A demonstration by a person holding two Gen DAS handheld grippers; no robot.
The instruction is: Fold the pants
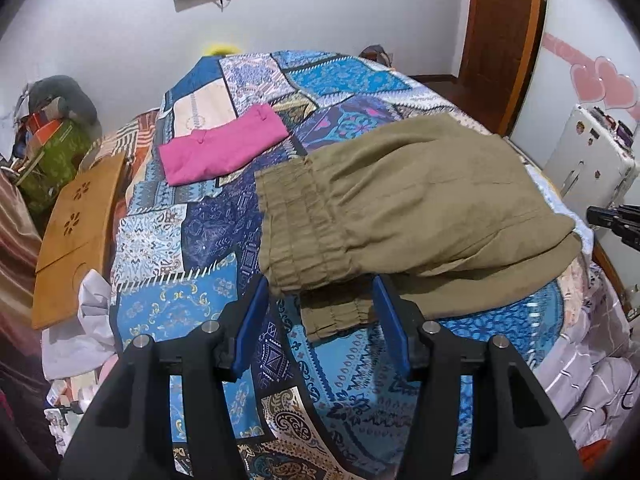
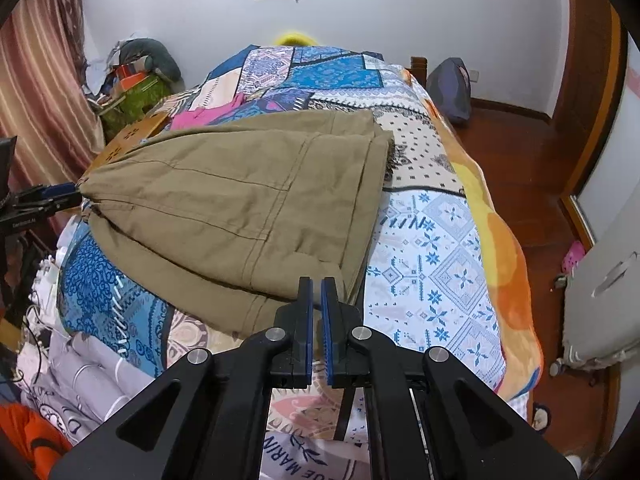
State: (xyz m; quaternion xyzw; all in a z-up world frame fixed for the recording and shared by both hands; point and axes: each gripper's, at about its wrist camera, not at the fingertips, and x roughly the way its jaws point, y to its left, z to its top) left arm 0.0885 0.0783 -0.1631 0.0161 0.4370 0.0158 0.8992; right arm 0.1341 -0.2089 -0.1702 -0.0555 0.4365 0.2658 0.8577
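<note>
With the olive pants (image 1: pixel 400 204) lying folded on the patchwork bedspread (image 1: pixel 192 240), the left gripper (image 1: pixel 320 312) spread wide around the waistband and the right gripper (image 2: pixel 317 304) pressed nearly together, seemingly empty, a one-sided pull could drag the layers askew

The left gripper (image 1: pixel 322 300) and right gripper (image 2: pixel 317 300) are both showing matte black angular linkage arms, round silver pivot screws at each joint, and flat blue pads (image 1: pixel 252 320) lining black fingers.
</note>
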